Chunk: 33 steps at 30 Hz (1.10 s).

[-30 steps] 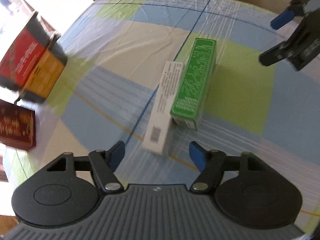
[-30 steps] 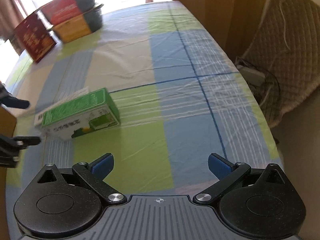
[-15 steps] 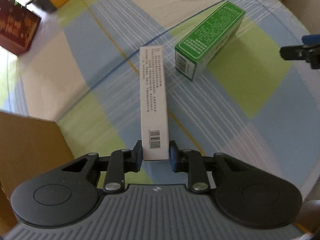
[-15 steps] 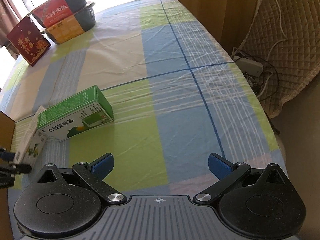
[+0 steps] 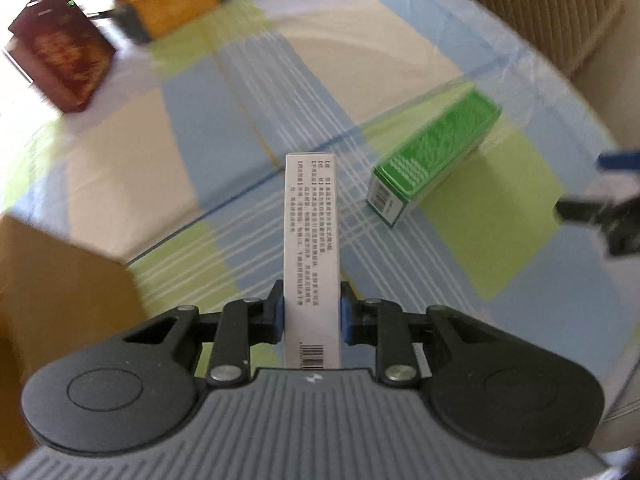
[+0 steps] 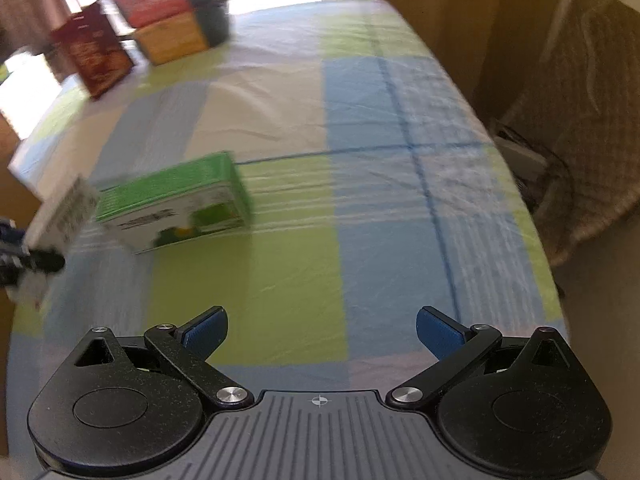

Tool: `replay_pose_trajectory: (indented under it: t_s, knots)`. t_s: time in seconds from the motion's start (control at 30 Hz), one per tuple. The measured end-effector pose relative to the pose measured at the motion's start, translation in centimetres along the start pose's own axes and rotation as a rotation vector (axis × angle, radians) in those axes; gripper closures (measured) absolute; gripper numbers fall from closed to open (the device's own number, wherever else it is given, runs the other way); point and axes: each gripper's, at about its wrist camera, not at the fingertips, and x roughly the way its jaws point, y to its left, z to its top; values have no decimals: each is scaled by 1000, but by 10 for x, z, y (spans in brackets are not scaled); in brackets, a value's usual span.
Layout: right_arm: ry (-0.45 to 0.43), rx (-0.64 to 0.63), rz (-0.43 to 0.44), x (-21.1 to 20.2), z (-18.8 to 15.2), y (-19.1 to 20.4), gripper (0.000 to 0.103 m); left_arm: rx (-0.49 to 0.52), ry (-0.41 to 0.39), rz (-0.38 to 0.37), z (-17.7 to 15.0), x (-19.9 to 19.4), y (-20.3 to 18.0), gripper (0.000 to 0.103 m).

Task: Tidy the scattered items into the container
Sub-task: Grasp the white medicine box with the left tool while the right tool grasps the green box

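My left gripper (image 5: 312, 312) is shut on a long white box (image 5: 312, 240) printed with small text and a barcode, and holds it above the tablecloth. A green box (image 5: 436, 148) lies on the cloth to its right. The brown cardboard container (image 5: 60, 280) shows at the lower left of the left wrist view. In the right wrist view my right gripper (image 6: 320, 328) stands open over the cloth with nothing between its fingers; the green box (image 6: 176, 200) lies ahead to its left, and the white box (image 6: 64, 212) shows at the left edge in the left gripper.
A dark red box (image 6: 94, 52) and stacked red and orange boxes (image 6: 168, 28) stand at the table's far end. A padded chair (image 6: 580, 120) stands off the right edge of the checked tablecloth (image 6: 400, 160).
My left gripper closed on the white box, lifted it off the table and swung left toward the cardboard container. The right gripper stayed open and drifted slightly nearer the green box.
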Motion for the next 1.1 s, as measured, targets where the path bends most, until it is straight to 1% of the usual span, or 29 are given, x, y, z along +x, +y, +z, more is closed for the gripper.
replay_pose_trajectory:
  t_s: [0.03,0.07,0.13,0.23,0.33,0.43,0.5,0.57,0.6,0.63,0.67,0.7,0.73,0.83,0.87,0.93,0.97,1.03,1.1]
  knots:
    - [-12,-39,26,-2,1,4,0,-22,-22,-7,-3,-12,6,81]
    - [-37,-105,54,-6,3,9,0,-40,-46,-13,-6,-26,12,81]
    - [-95,-276,103,-12,9,20,0,-78,-78,-17,-12,-50,22,81]
    - [-148,-533,160,-15,23,37,0,-140,-118,-23,-20,-81,39,81]
    - [-147,-755,213,-7,38,56,0,-188,-142,-12,-28,-103,56,82]
    - [-126,-922,228,6,47,78,0,-229,-158,5,-43,-124,72,82]
    - [-108,-996,229,17,51,92,0,-255,-168,18,-53,-138,81,82]
    - [-81,-1010,233,28,52,99,0,-276,-186,33,-63,-151,89,82]
    - [-67,-1015,236,34,52,102,4,-286,-193,41,-68,-157,93,81]
    - [-53,-1019,238,39,53,105,20,-297,-197,50,-74,-162,98,81]
    - [-29,-1008,238,44,54,107,28,-308,-201,59,-80,-167,102,81]
    - [-3,-994,237,49,56,107,28,-316,-201,70,-85,-171,106,82]
    - [5,-980,230,52,57,108,28,-324,-195,82,-91,-173,111,81]
    - [63,-911,259,52,60,110,52,-350,-164,117,-109,-173,125,81]
    - [96,-882,268,51,61,111,59,-359,-152,128,-115,-173,129,81]
    - [143,-872,267,48,60,118,65,-378,-124,140,-126,-169,136,81]
    - [165,-872,260,49,58,122,65,-388,-110,142,-131,-166,138,81]
    - [168,-876,219,54,55,127,65,-402,-91,145,-140,-163,142,81]
    - [190,-837,193,64,54,128,65,-413,-83,144,-148,-163,144,81]
